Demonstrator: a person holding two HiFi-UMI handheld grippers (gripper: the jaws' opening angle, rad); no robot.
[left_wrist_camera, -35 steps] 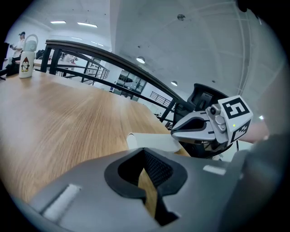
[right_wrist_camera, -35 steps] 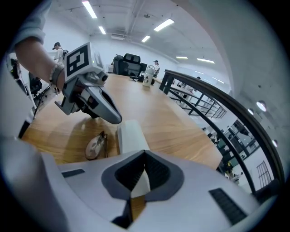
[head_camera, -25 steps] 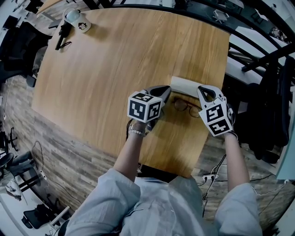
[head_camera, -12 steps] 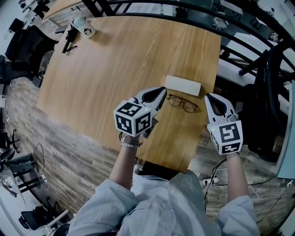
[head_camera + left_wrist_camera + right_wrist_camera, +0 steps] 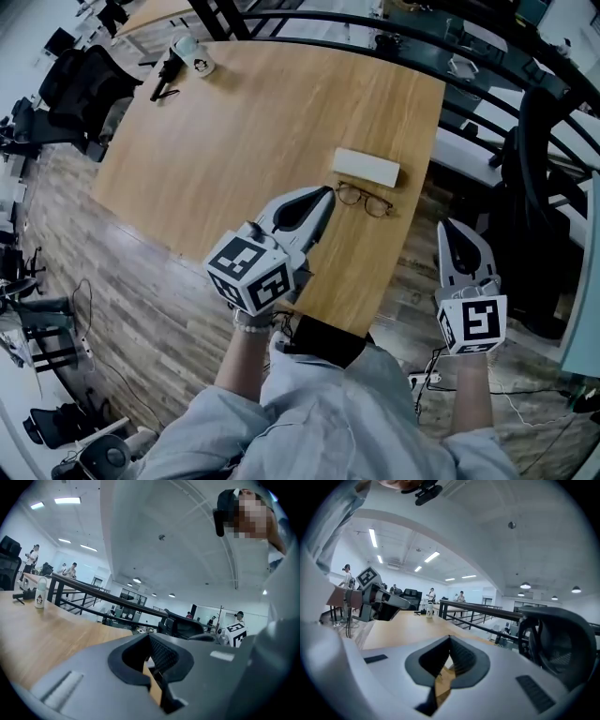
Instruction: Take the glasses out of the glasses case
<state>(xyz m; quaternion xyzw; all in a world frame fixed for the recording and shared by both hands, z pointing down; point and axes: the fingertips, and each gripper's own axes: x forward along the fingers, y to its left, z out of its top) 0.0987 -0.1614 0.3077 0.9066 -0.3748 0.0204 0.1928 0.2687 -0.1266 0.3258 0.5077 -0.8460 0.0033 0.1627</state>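
The white glasses case lies closed and flat on the wooden table, close to the table's right edge. The glasses are out of it. They rest on the bare wood just beside the case, on the side nearer the person, with the lenses side by side, and the frame does not touch the case.

The left gripper hangs above the table, left of the case and slightly nearer the person. Its tips point toward the left lens but are clear of it. In the left gripper view its jaws are pressed together at the tips, with nothing between them.

The right gripper is to the right of the case and nearer the person, past the table's edge and over the plank floor. Its jaws are also closed tip to tip and hold nothing, as the right gripper view shows. Each gripper carries its marker cube at the back, toward the person's wrists.

Well away from the case, at the far left corner of the table, stand a small white bottle and a dark object that is too small to make out. A black railing runs behind the table on the case's far side. Dark office chairs stand beyond the far left corner.
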